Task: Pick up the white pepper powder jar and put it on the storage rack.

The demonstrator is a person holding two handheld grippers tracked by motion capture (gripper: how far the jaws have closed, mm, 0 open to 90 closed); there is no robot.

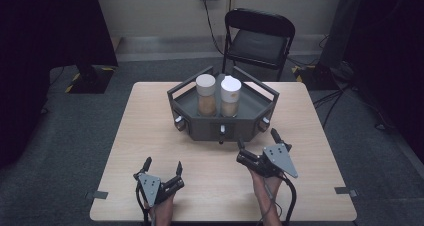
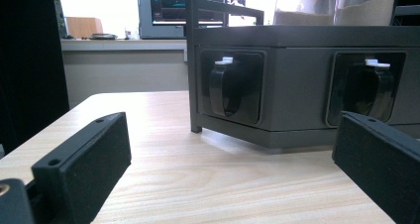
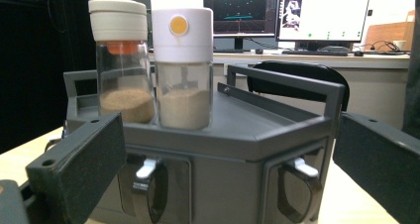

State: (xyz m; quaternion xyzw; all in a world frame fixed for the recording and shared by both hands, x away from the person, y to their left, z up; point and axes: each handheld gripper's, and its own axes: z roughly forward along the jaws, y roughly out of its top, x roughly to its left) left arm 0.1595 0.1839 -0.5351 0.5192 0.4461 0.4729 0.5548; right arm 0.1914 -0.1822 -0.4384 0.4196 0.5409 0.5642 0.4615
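A dark grey six-sided tray (image 1: 200, 128) stands at the middle back of the wooden table (image 1: 150, 136). Two glass jars of tan powder stand in it: one with a beige lid (image 1: 205, 93) on the left, one with a white lid (image 1: 230, 95) on the right. My left gripper (image 1: 163, 165) is open near the table's front edge, well short of the tray. My right gripper (image 1: 257, 138) is open just in front of the tray's right front face. In the right gripper view, both jars (image 3: 119, 60) (image 3: 182, 65) rise above the tray wall (image 3: 237, 135). Nothing lies between either gripper's fingers.
Black clip handles sit in recesses on the tray's front faces (image 2: 225, 85) (image 3: 299, 184). A black folding chair (image 1: 257, 38) stands behind the table. Monitors (image 3: 322, 16) sit on a desk far behind. Bare tabletop lies left and right of the tray.
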